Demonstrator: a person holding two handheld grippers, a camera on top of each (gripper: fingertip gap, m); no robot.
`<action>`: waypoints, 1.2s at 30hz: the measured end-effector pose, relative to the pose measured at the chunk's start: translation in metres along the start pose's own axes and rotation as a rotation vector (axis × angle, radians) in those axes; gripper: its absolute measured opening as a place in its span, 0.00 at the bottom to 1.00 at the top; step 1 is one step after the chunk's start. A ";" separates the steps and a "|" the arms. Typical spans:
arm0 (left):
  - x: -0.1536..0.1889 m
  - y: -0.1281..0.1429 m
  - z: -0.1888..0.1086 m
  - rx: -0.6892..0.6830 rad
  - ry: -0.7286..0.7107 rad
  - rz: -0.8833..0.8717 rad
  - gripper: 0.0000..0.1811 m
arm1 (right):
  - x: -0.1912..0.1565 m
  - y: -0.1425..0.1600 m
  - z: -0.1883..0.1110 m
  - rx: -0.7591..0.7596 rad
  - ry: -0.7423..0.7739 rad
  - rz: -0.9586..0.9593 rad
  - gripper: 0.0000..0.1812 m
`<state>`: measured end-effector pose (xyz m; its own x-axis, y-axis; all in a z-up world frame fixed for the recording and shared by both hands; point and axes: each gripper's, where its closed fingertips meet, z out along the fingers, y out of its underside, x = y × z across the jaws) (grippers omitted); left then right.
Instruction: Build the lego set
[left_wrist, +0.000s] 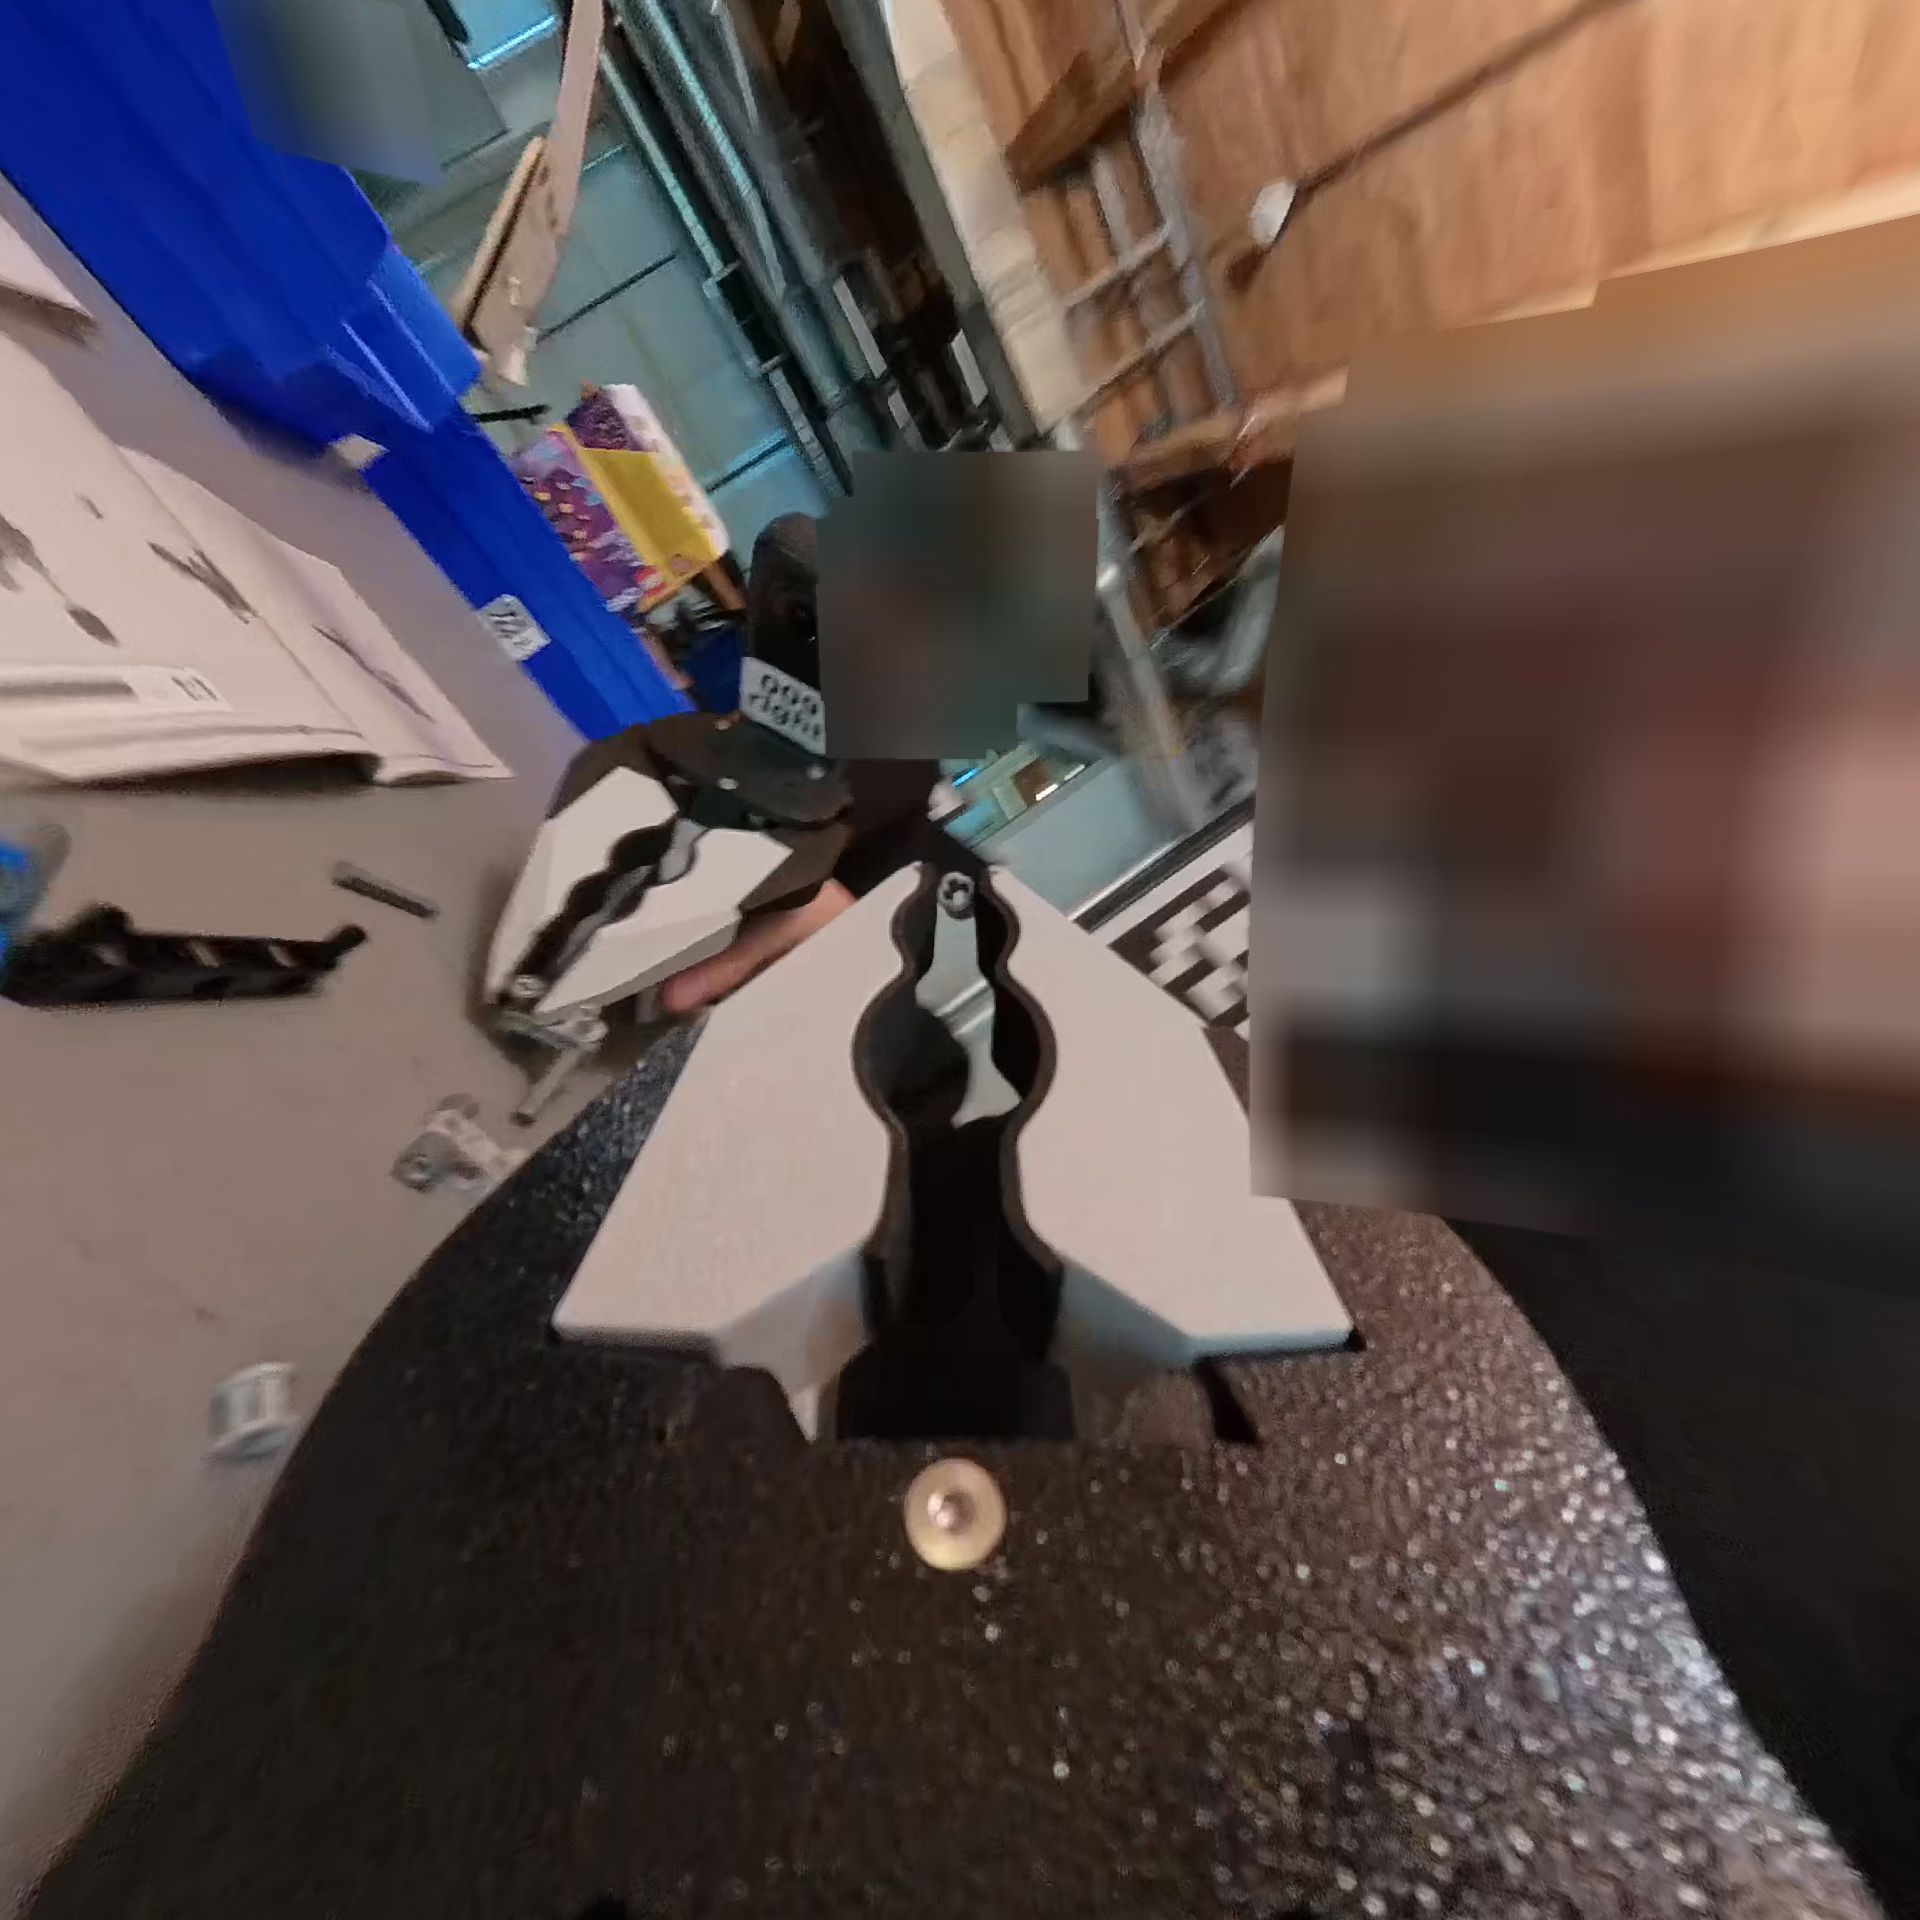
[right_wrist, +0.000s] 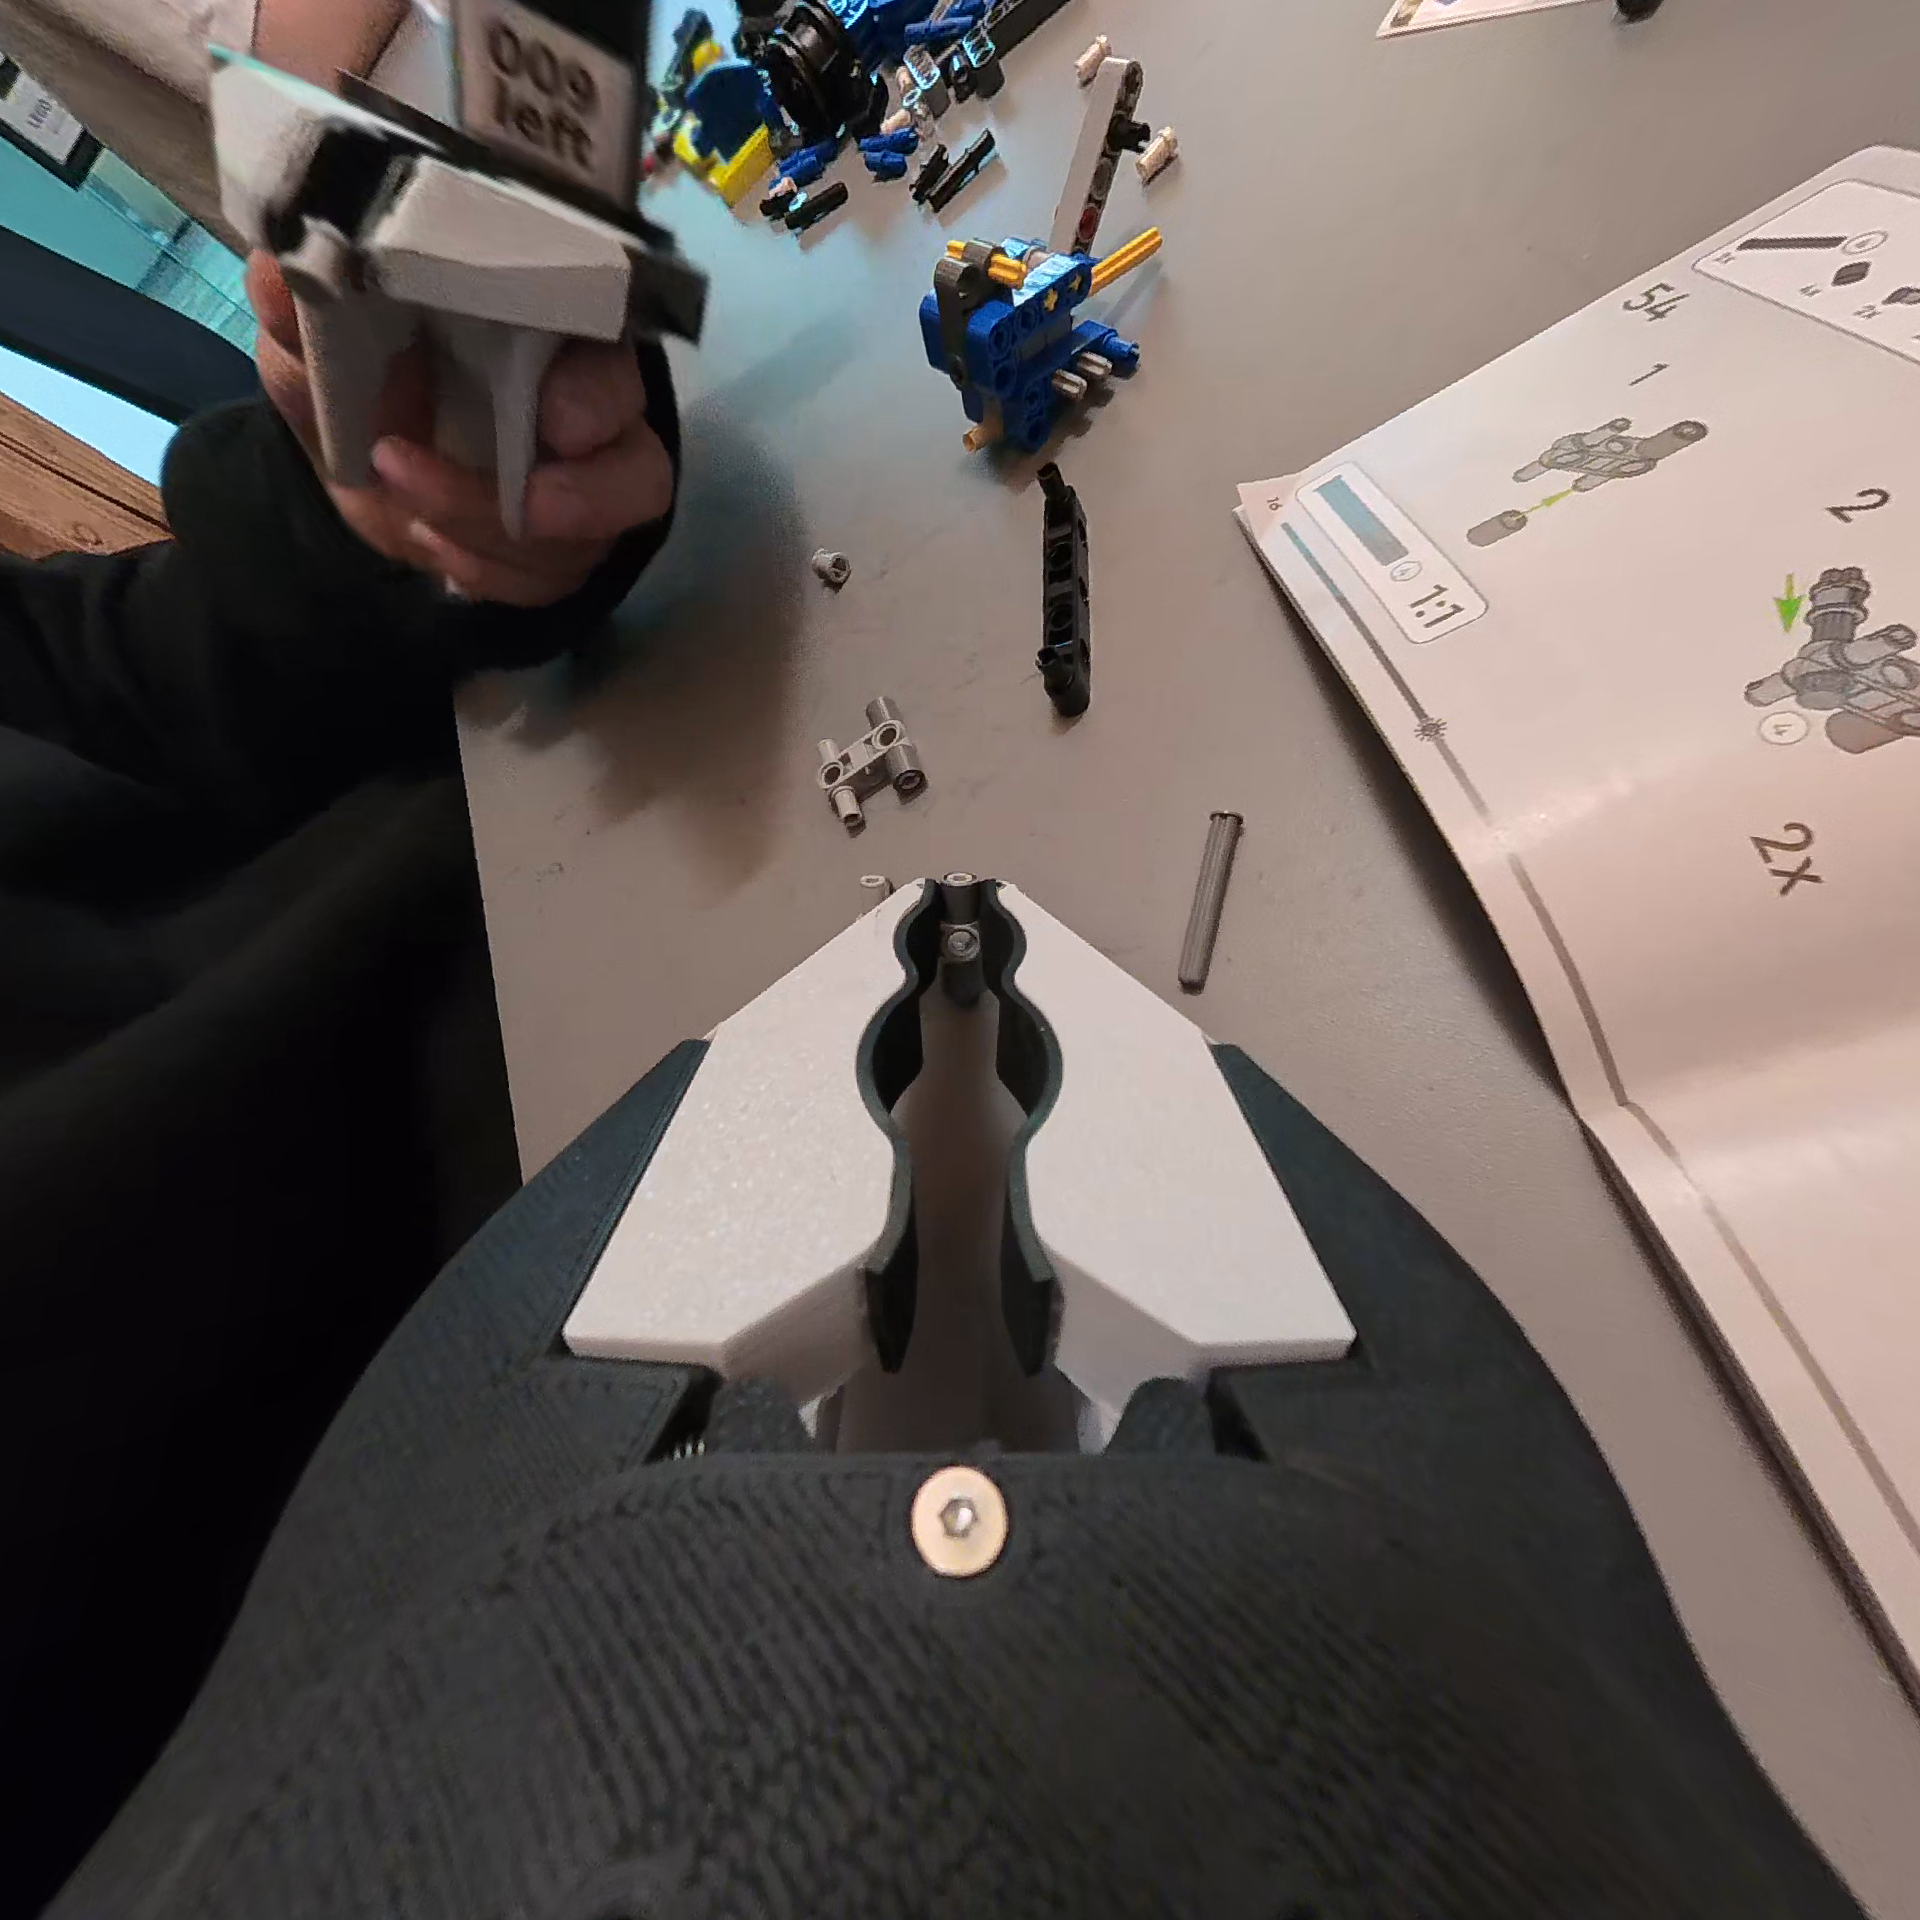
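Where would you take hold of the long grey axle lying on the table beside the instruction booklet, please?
Grip the grey axle at mid-length, coming from straight above with the fingers across its thin width. It lies flat on the table, clear of the booklet, so both long sides look free. The right claw is already shut on a small grey piece, so it would need emptying first.

Blue-and-yellow lego assembly (right_wrist: 1023, 338), black beam (right_wrist: 1064, 587), grey table (right_wrist: 1351, 312), white instruction booklet (right_wrist: 1621, 665).

Even, soft indoor light is seen in both views. The left wrist view is smeared throughout by motion blur. Beside the sharply rendered instruction booklet (right_wrist: 1621, 644), a soft shadow is cast on the desk (right_wrist: 1299, 312); edges are bent by wide-angle distortion.
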<state>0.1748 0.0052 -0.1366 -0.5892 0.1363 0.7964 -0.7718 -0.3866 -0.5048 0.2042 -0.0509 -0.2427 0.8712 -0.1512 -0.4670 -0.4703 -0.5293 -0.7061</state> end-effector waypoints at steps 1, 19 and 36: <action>-0.001 0.005 -0.003 -0.060 -0.065 0.117 0.02 | -0.001 0.000 0.000 -0.003 -0.005 -0.004 0.03; -0.092 0.010 -0.120 -0.755 -1.026 0.982 0.02 | -0.002 0.002 0.001 -0.013 -0.082 0.073 0.03; -0.093 0.012 -0.119 -0.728 -0.935 0.794 0.02 | -0.002 -0.001 0.000 -0.002 -0.167 0.169 0.03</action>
<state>0.1916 0.0964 -0.2564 -0.7653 -0.6437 0.0045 -0.4349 0.5119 -0.7409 0.2025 -0.0505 -0.2407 0.7447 -0.0980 -0.6602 -0.6073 -0.5099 -0.6093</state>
